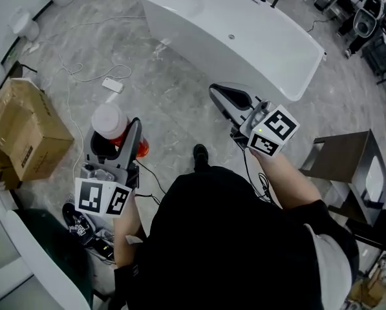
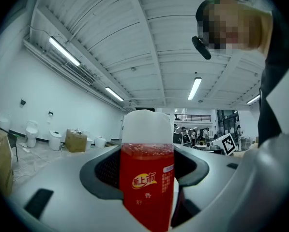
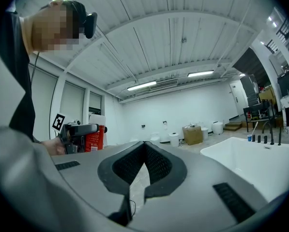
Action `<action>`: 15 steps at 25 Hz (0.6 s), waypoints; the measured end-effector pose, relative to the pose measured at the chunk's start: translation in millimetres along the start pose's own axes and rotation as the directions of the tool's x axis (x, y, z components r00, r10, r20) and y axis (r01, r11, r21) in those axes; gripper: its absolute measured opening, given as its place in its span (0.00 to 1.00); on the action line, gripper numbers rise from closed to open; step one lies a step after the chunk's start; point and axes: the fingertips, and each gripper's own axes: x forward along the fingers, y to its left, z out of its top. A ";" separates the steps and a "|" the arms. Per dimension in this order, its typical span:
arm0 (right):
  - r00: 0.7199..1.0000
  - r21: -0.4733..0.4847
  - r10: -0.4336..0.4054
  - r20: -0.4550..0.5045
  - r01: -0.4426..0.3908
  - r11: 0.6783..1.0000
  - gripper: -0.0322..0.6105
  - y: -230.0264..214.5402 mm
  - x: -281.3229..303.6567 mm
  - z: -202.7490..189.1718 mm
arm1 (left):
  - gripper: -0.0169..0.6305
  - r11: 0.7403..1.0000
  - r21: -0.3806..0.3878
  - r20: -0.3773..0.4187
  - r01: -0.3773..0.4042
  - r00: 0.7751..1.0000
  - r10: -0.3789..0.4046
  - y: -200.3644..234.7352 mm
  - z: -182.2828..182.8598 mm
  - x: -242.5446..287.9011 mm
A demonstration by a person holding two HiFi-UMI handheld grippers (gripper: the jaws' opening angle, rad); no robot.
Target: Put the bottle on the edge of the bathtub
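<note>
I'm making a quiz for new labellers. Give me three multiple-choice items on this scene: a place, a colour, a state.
1. Where is the bottle? A on the bathtub edge; B in the left tool; C in the right tool.
2. The bottle's cap is: A white; B blue; C black.
3. The right tool's jaws are: A on the bottle; B wide apart; C together, empty.
Answers: 1 B, the left tool's jaws clamp it; 2 A, white above the red body; 3 C, tips meet, nothing between.
</note>
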 end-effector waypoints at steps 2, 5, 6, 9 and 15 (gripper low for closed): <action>1.000 0.007 0.008 0.002 -0.008 1.000 0.09 -28.3 7.4 7.0 | 0.48 1.000 0.000 -0.009 -0.013 1.000 0.013 5.5 0.8 28.0; 1.000 0.010 0.020 0.002 -0.020 1.000 0.09 -56.0 11.5 8.1 | 0.48 1.000 -0.003 -0.016 -0.026 1.000 0.026 9.3 -4.3 54.4; 1.000 0.011 0.020 0.004 -0.020 1.000 0.09 -64.3 11.4 7.7 | 0.48 1.000 -0.004 -0.019 -0.027 0.999 0.027 9.3 -6.9 61.4; 1.000 0.025 0.014 0.009 -0.015 1.000 0.09 -93.7 11.0 8.6 | 0.48 1.000 -0.008 -0.039 -0.024 0.999 0.023 7.0 -14.2 88.8; 1.000 0.054 0.000 -0.006 0.000 0.999 0.09 -140.7 19.4 5.0 | 0.48 0.999 -0.038 -0.062 -0.007 0.998 0.004 12.4 -25.7 136.9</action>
